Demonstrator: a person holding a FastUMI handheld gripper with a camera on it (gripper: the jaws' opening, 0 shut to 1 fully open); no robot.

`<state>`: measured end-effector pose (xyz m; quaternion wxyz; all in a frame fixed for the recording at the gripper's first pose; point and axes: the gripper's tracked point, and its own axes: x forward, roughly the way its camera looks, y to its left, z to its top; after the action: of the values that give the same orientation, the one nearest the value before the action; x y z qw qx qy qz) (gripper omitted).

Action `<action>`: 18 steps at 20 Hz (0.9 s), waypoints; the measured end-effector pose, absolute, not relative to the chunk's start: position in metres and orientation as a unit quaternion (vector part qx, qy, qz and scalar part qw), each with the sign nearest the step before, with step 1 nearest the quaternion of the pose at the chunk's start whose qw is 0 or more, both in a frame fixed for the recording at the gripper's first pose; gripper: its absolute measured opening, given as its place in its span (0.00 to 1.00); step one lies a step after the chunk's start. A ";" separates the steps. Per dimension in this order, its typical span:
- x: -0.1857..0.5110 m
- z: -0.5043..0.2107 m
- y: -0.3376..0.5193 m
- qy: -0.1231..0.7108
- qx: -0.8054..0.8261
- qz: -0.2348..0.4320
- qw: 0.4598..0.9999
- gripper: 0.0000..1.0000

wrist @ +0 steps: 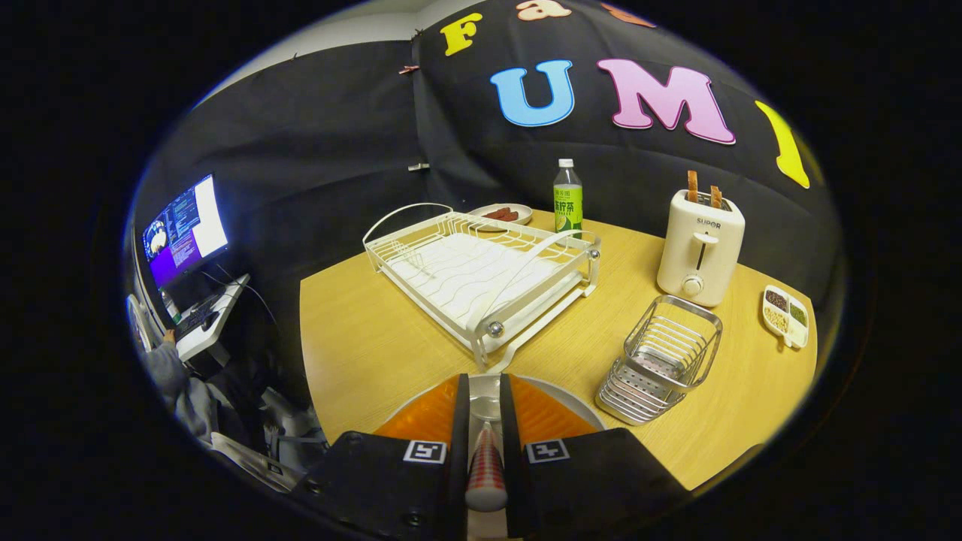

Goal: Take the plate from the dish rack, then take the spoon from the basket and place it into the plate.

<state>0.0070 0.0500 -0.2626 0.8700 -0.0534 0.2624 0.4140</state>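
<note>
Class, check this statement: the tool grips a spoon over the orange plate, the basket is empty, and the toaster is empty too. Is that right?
Not quite. The toaster is not empty: two slices stand in its slots, as the gripper view shows. The rest holds: the tool grips the spoon over the orange plate, and the basket is empty.

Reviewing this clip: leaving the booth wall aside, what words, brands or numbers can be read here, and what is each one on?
"SUPOR": on the front of the toaster.
Bottle label: print too small to read.
Monitor screen: too blurred to read.
Square markers on the gripper, whose fingers press on the spoon above the orange plate: patterns only, no words.
</note>
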 end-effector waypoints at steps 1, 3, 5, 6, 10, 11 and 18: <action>0.008 -0.263 0.050 0.265 -0.048 0.412 0.871 0.24; 0.011 -0.261 0.048 0.277 -0.035 0.402 0.872 0.24; 0.017 -0.249 0.046 0.283 -0.017 0.391 0.875 0.29; 0.021 -0.238 0.042 0.280 -0.010 0.383 0.880 0.52; 0.045 -0.184 0.018 0.237 -0.007 0.338 0.911 0.99; 0.052 -0.168 0.011 0.223 -0.007 0.322 0.920 0.99; 0.061 -0.061 -0.049 0.130 0.003 0.180 0.975 0.99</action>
<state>0.0613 -0.0488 -0.0613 0.9750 0.0028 0.1301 0.1801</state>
